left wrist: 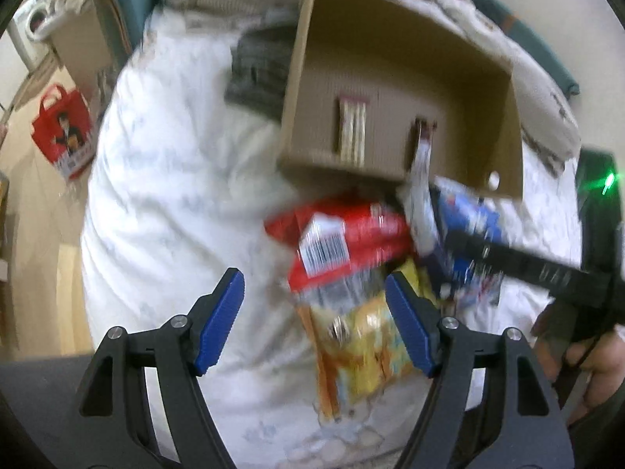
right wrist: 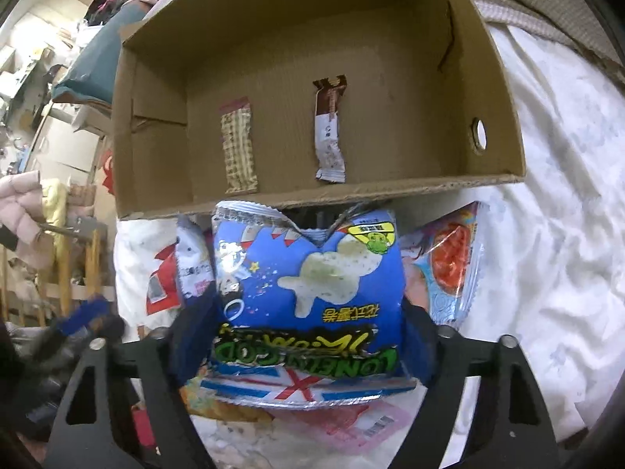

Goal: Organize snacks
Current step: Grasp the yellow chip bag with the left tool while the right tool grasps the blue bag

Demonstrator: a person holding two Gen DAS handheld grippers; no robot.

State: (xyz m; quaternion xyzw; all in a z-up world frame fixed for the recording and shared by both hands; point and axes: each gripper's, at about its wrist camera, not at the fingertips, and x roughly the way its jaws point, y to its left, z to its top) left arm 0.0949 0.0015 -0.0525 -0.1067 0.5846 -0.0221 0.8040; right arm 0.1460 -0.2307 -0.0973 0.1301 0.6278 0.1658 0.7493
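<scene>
An open cardboard box (right wrist: 351,191) lies on white bedding (left wrist: 175,195). A beige snack bar (right wrist: 238,144) and a brown-and-white bar (right wrist: 330,129) lie on its floor. My right gripper (right wrist: 304,336) is shut on a puffy blue snack bag (right wrist: 312,285) just in front of the box's near wall. The left wrist view shows that blue bag (left wrist: 465,226) with a black right finger (left wrist: 519,264) across it. My left gripper (left wrist: 316,312) stands open above a yellow snack bag (left wrist: 359,351), not touching it. A red bag (left wrist: 343,242) lies beyond the yellow one.
A pink-and-orange packet (right wrist: 449,265) lies right of the blue bag, with white and red packets (right wrist: 172,273) to its left. A dark grey cloth (left wrist: 261,66) lies left of the box (left wrist: 390,58). A red carrier bag (left wrist: 64,133) hangs beyond the bed's left edge.
</scene>
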